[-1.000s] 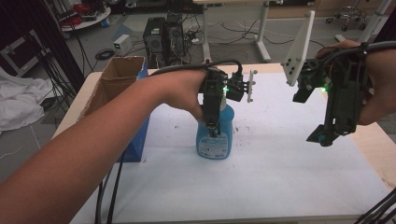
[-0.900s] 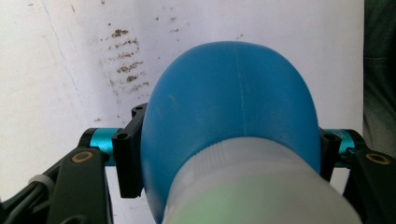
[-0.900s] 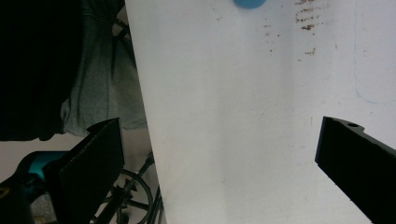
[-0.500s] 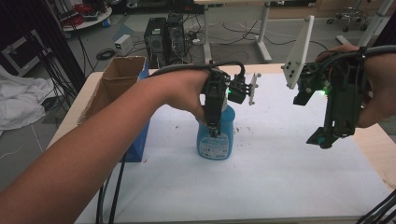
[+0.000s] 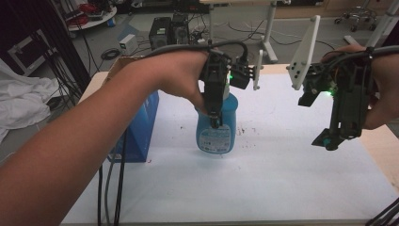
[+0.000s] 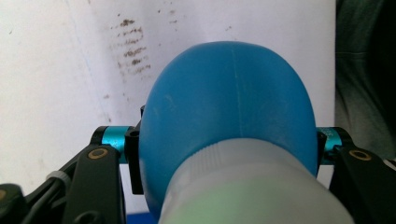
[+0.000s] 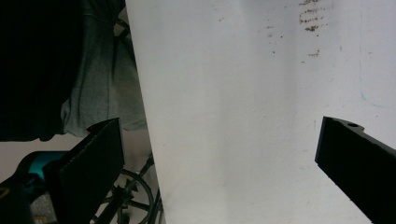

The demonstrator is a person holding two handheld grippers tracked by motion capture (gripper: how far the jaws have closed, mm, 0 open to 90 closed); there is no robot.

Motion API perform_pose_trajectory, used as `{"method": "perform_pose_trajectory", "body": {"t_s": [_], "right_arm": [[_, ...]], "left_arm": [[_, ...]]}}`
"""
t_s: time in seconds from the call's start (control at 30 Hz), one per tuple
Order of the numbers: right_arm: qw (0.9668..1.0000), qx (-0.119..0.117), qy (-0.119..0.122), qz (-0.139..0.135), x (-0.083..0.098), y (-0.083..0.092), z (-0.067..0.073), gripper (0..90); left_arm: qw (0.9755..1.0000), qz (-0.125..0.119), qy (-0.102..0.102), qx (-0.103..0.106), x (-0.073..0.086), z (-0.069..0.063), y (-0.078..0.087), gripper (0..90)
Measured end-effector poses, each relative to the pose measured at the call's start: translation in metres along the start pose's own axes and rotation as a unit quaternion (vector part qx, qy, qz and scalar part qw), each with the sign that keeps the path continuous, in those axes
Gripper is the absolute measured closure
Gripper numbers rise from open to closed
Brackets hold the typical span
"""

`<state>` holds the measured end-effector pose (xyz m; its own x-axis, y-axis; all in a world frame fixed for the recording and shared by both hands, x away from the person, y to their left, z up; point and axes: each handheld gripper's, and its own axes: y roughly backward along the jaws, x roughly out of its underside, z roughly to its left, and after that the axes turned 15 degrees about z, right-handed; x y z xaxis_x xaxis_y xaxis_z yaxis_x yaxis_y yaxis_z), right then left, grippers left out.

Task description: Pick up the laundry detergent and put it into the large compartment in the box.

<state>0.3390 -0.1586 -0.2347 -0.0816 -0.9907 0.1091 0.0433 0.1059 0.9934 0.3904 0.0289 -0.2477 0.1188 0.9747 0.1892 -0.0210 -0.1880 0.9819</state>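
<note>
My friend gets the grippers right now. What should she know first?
Left gripper: reaching down from above, jaws shut on the blue bottle, one on each side of its body.
Right gripper: open, holding nothing, raised over the right side of the table.
Blue bottle: upright near the table's middle, base apparently on the white cover. A blue box sits to its left.
Done: the bottle is gripped.
Left: probably lifting or moving it; the right gripper hasn't joined in yet.
</note>
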Motion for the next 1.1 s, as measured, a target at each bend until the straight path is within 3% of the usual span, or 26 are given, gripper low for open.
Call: {"method": "perform_pose_trajectory", "body": {"t_s": [0.23,0.43,0.6,0.73,0.87,1.03,1.1], "right_arm": [[1.0,0.0,0.0,0.0,-0.004,0.0,-0.001,0.8],[1.0,0.0,0.006,0.001,-0.007,0.002,-0.002,0.8],[0.9999,0.001,0.01,0.0,-0.011,0.003,-0.003,0.7],[0.9999,0.002,0.013,0.001,-0.015,0.003,-0.003,0.7],[0.9998,0.002,0.018,0.001,-0.018,0.004,-0.004,0.8],[0.9998,0.002,0.018,0.002,-0.019,0.003,-0.005,0.7],[0.9998,0.002,0.02,0.001,-0.019,0.003,-0.005,0.7]], "left_arm": [[0.999,0.011,0.041,-0.011,0.024,0.0,0.026,39.4],[0.9971,0.016,0.075,0.008,0.05,0.001,0.046,39.4],[0.9933,0.013,0.113,0.019,0.074,0.0,0.065,39.4],[0.9885,0.009,0.15,0.017,0.095,0.001,0.079,39.4],[0.9822,0.005,0.186,0.021,0.115,0.002,0.09,39.4],[0.9737,0.001,0.226,0.033,0.139,0.004,0.098,39.3],[0.9691,-0.003,0.244,0.039,0.149,0.005,0.1,39.3]]}}
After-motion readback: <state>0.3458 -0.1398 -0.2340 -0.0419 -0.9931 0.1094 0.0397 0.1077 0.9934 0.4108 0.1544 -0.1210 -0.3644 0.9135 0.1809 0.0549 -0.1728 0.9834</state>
